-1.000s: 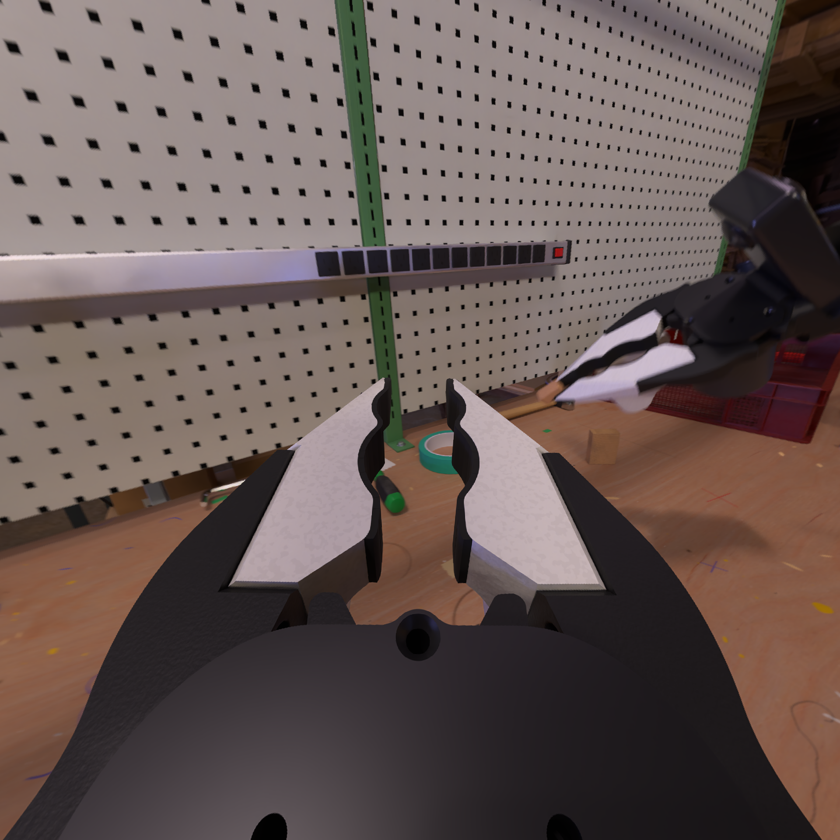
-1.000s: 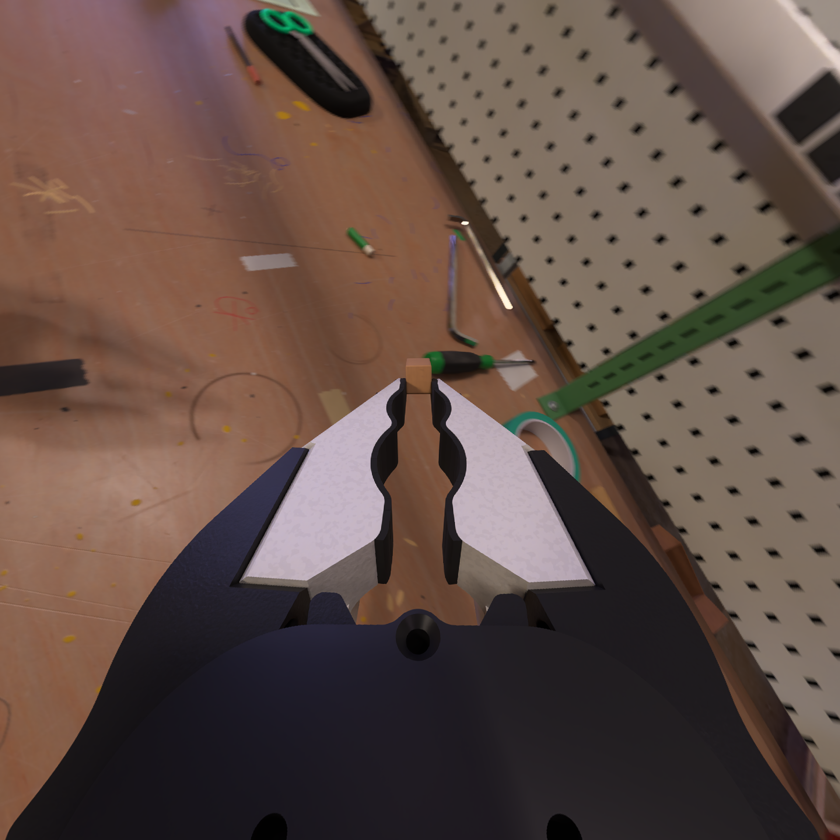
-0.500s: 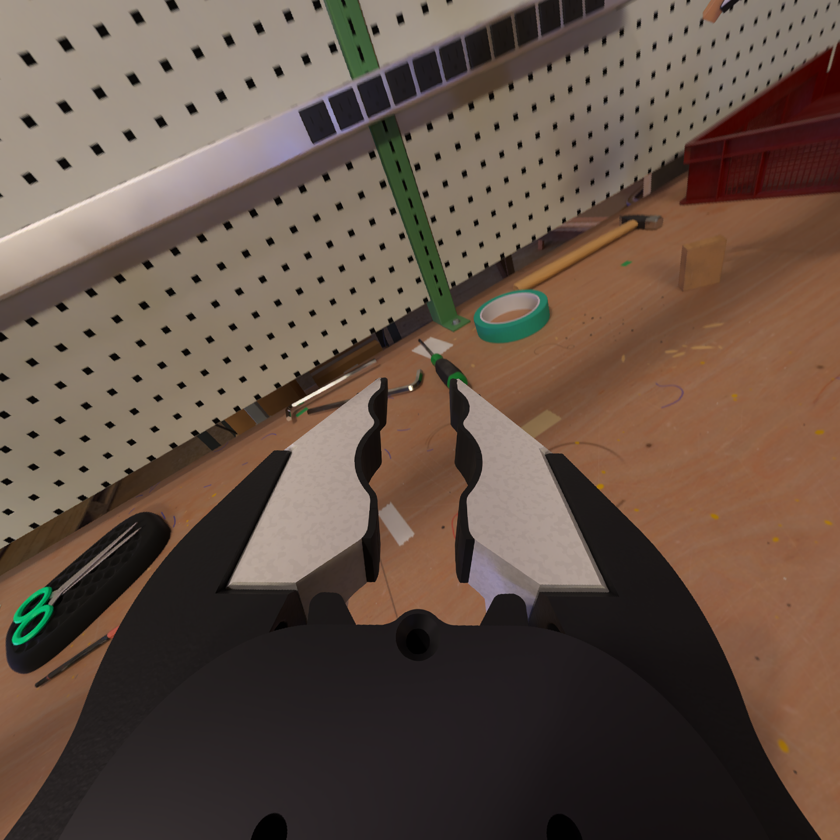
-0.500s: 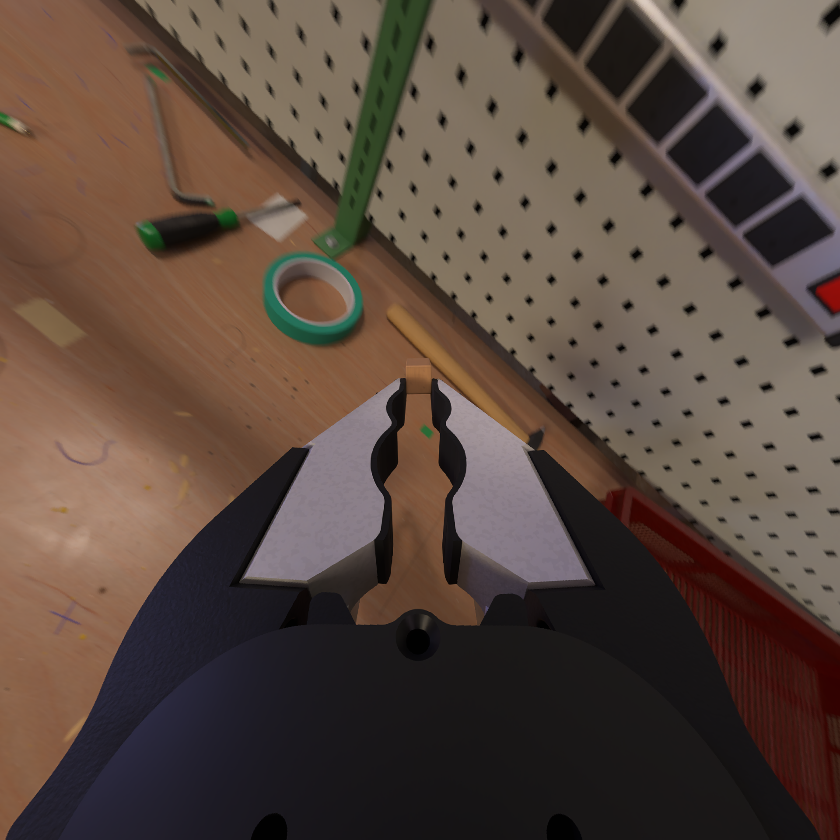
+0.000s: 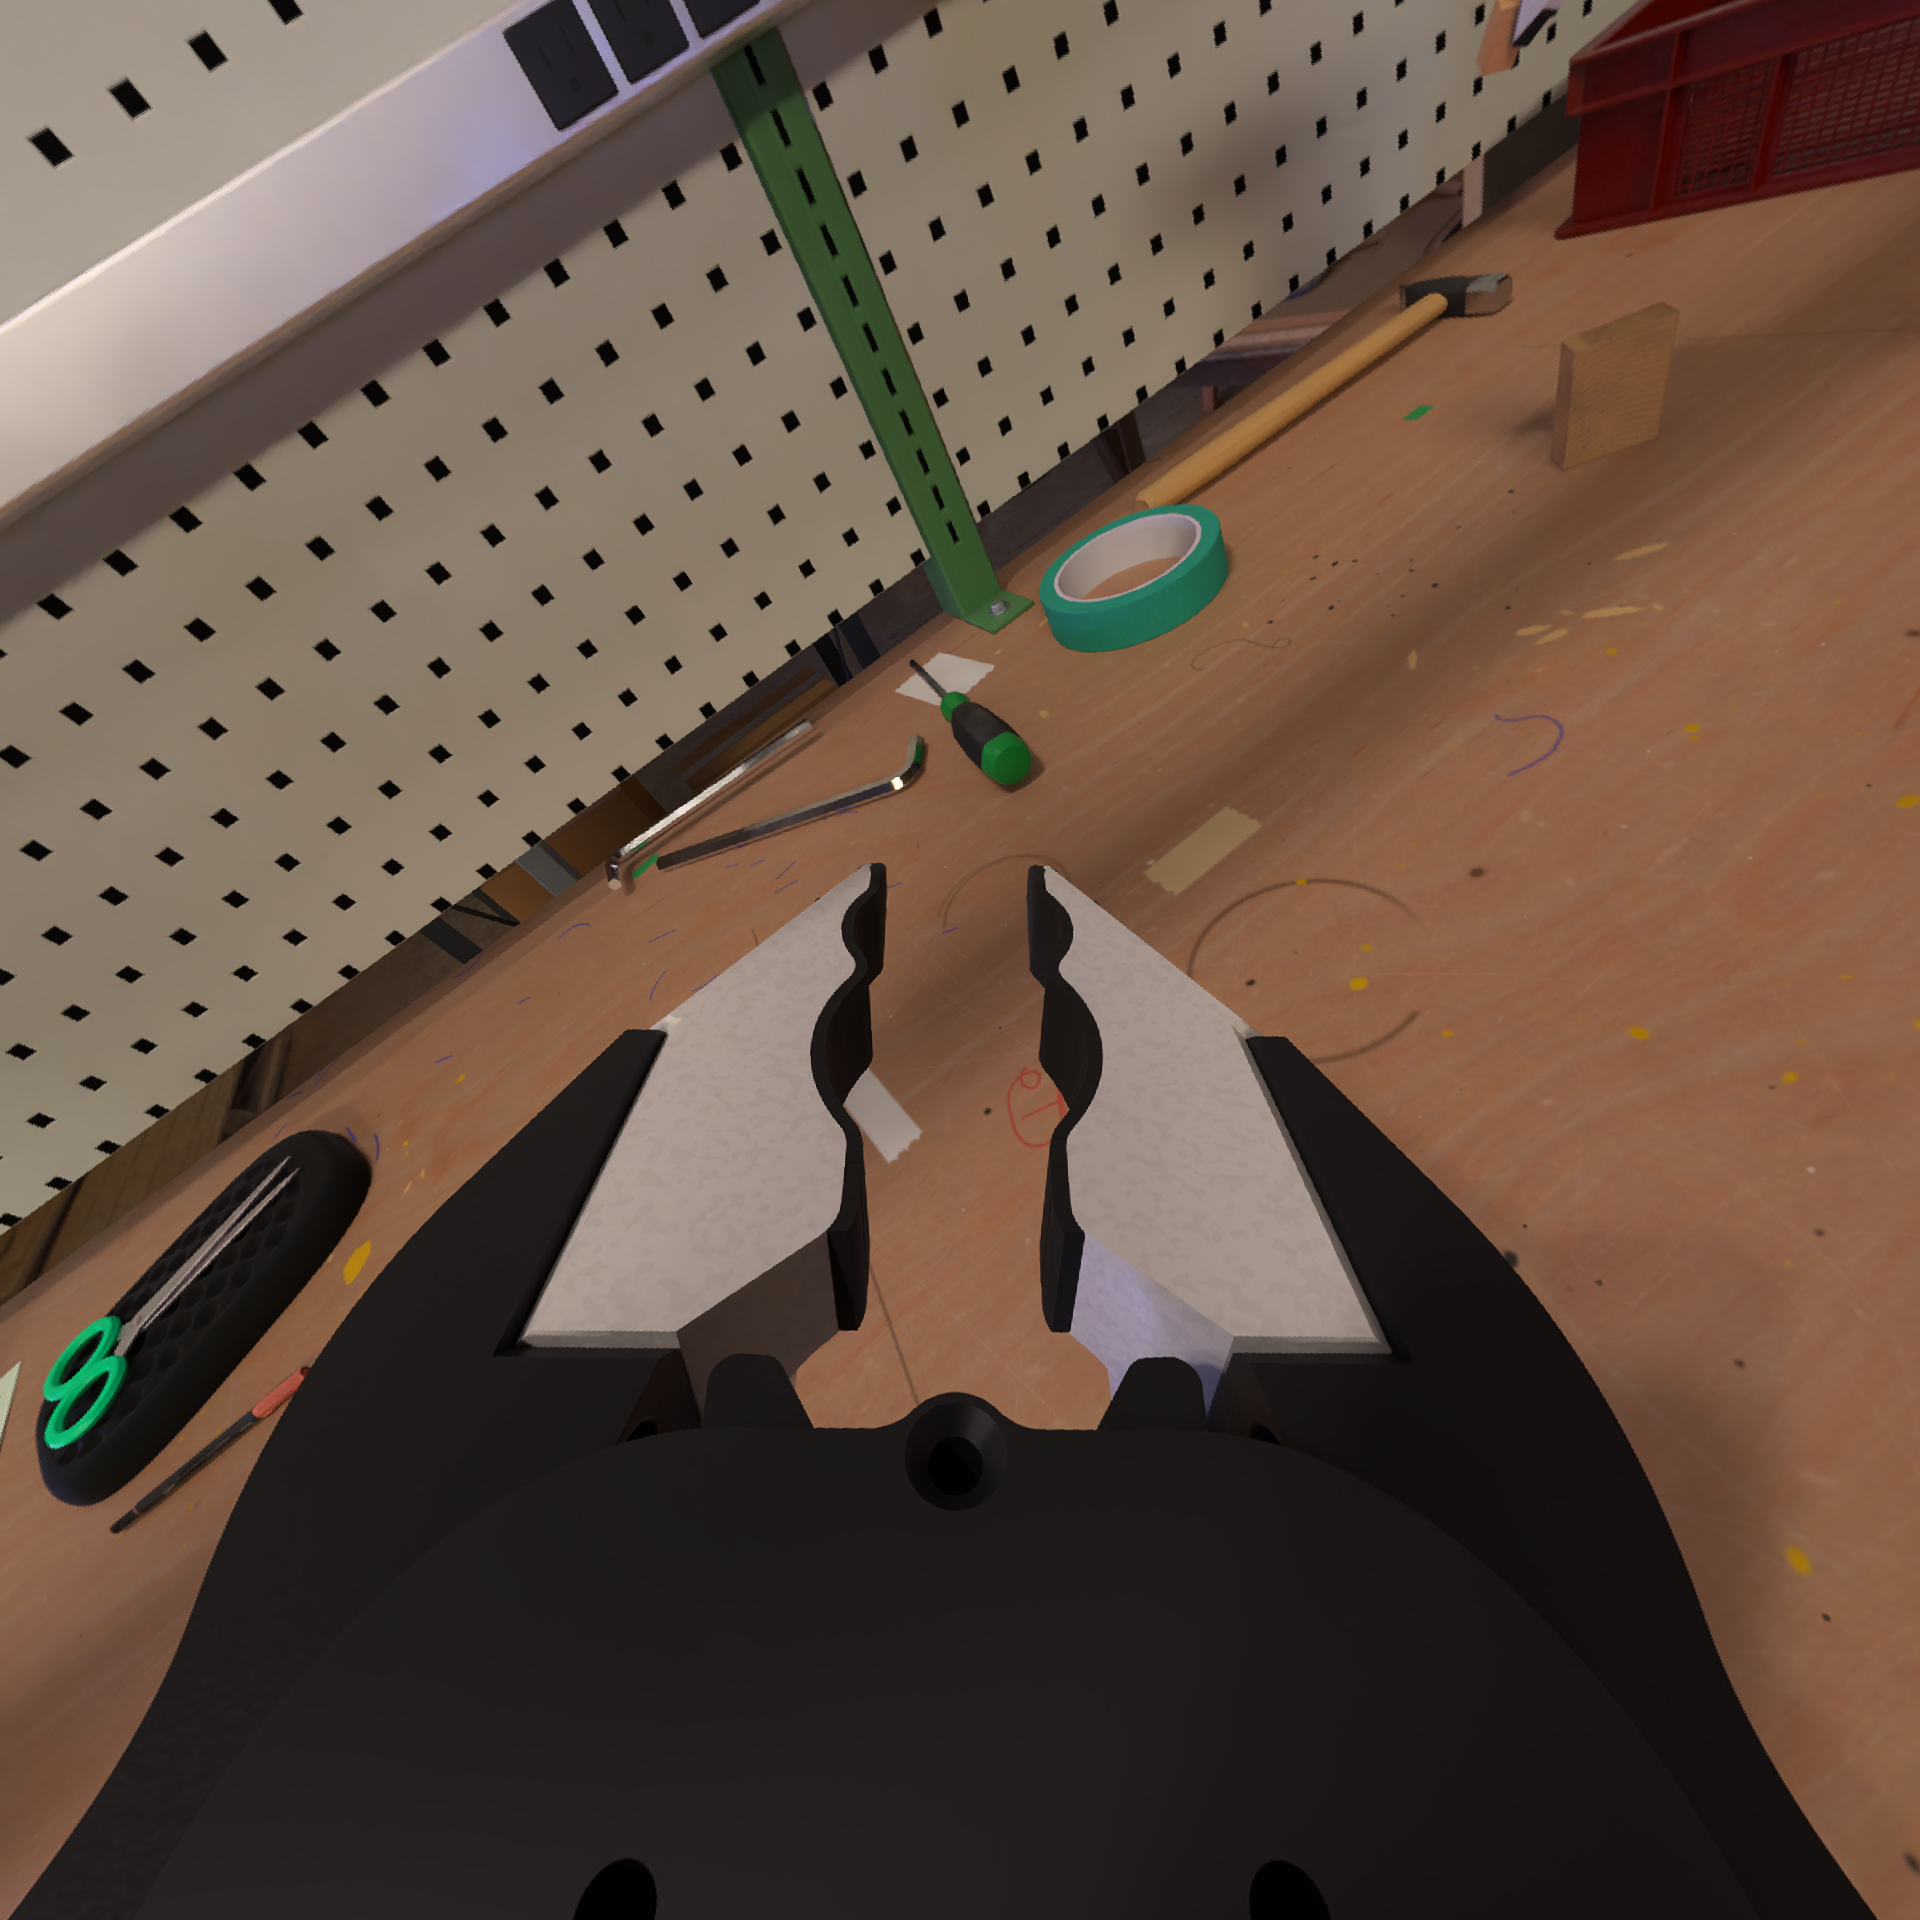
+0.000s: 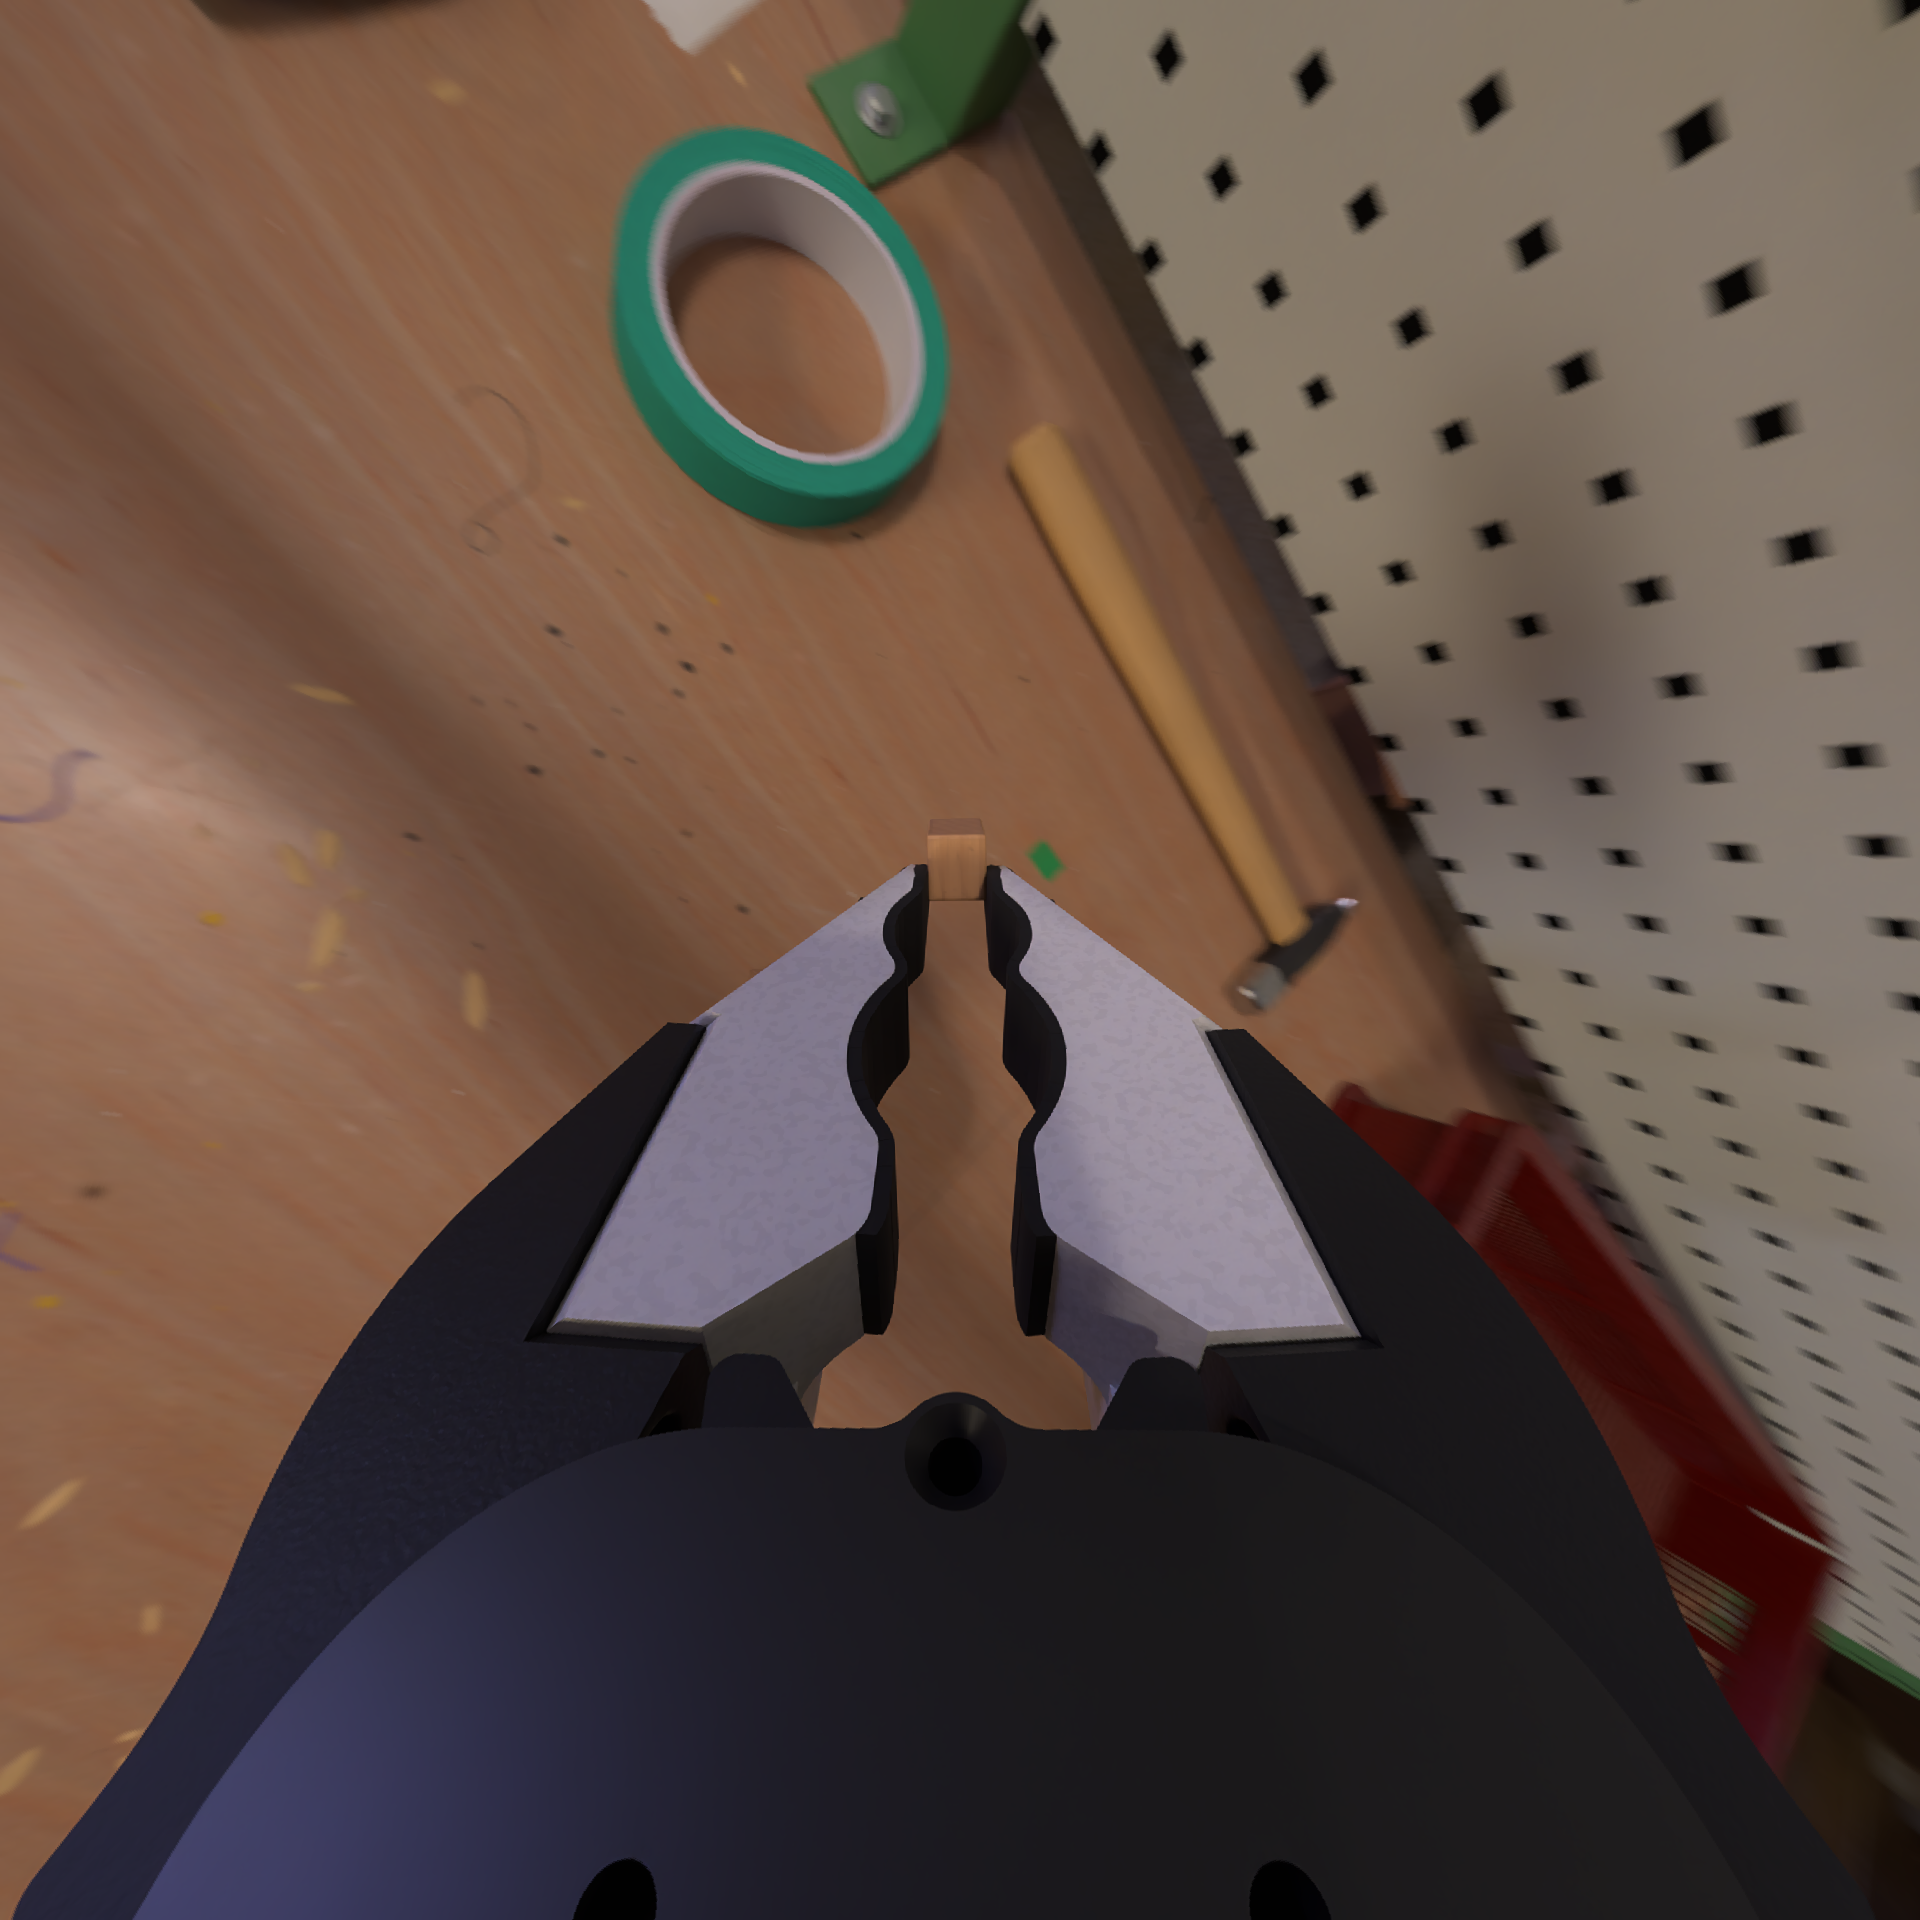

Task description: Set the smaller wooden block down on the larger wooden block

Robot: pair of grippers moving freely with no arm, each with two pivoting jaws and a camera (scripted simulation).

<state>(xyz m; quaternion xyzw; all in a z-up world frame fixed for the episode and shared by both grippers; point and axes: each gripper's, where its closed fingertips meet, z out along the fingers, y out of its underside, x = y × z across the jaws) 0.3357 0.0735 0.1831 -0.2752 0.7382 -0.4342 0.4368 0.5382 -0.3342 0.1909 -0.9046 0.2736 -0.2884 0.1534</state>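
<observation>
My right gripper (image 6: 954,883) is shut on the smaller wooden block (image 6: 955,858), a small tan cube pinched at its fingertips above the workbench. That block also shows at the top right edge of the left wrist view (image 5: 1497,36). The larger wooden block (image 5: 1610,384) stands on the bench at the far right of the left wrist view; it does not show in the right wrist view. My left gripper (image 5: 956,883) is open and empty, low over the bench and well to the left of the larger block.
A green tape roll (image 5: 1135,577) (image 6: 779,322), a hammer (image 5: 1320,390) (image 6: 1164,707) and a red crate (image 5: 1745,104) (image 6: 1621,1382) lie by the pegboard wall (image 5: 416,468). A screwdriver (image 5: 977,732), hex keys (image 5: 769,821) and scissors on a black pad (image 5: 177,1309) lie to the left.
My right gripper has swung with the small block from the screwdriver area toward the tape and hammer. My left gripper has tilted down toward the bench; the right gripper has left its view.
</observation>
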